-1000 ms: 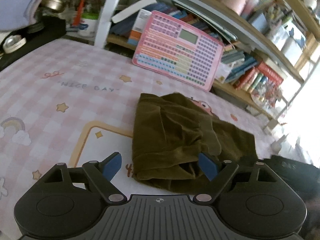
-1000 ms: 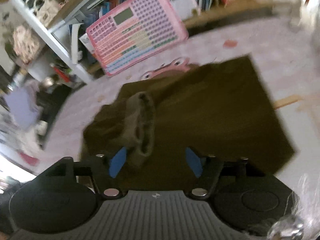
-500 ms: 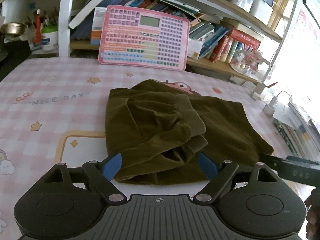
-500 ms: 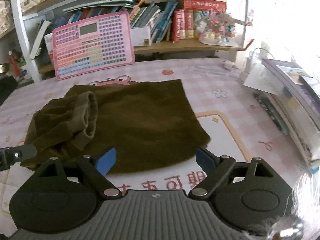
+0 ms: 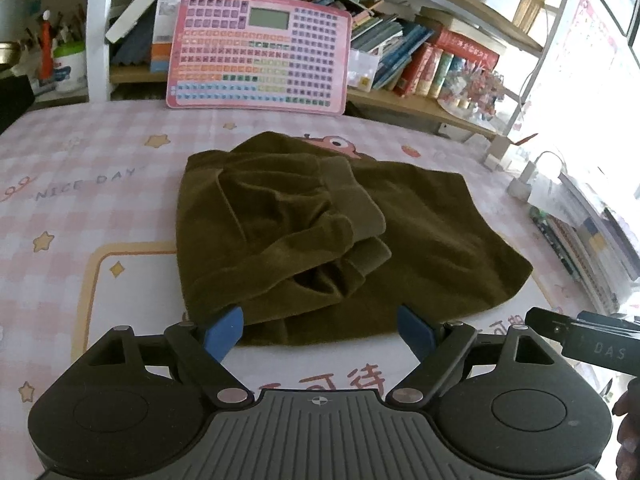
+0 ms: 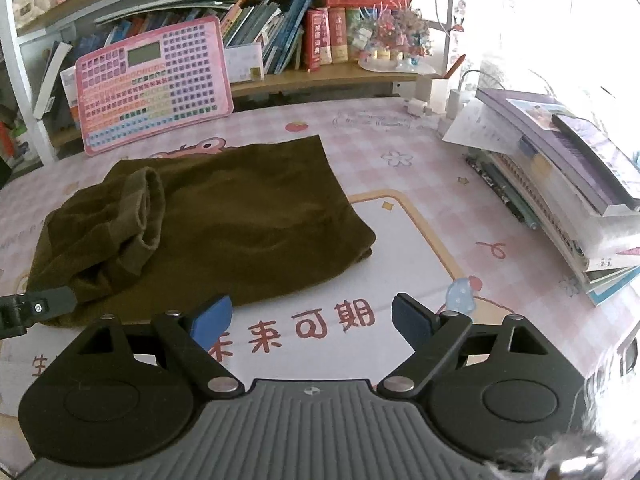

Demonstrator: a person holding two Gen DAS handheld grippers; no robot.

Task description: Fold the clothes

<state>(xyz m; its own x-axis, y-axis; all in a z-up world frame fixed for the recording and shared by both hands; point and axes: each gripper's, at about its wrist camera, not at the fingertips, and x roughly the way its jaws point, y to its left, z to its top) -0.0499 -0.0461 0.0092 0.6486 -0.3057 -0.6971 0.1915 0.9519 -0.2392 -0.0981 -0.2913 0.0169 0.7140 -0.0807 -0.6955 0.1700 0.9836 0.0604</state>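
An olive-green garment [image 5: 320,236] lies folded on the pink checked table mat [image 5: 80,184]. A sleeve with its ribbed cuff [image 5: 360,216] is bunched on top of its left half. It also shows in the right wrist view [image 6: 224,220], its right half flat. My left gripper [image 5: 320,334] is open and empty at the garment's near edge. My right gripper [image 6: 312,322] is open and empty, just off the garment's near right edge over the mat [image 6: 400,280].
A pink keyboard toy [image 5: 260,48] leans against the bookshelf [image 5: 420,104] at the back. A stack of books [image 6: 568,184] lies on the right. Chargers and a cable [image 5: 524,176] sit at the far right. A white tub [image 5: 70,66] stands back left.
Both grippers have pulled back from the garment toward the near edge and levelled out. The garment lies still, released.
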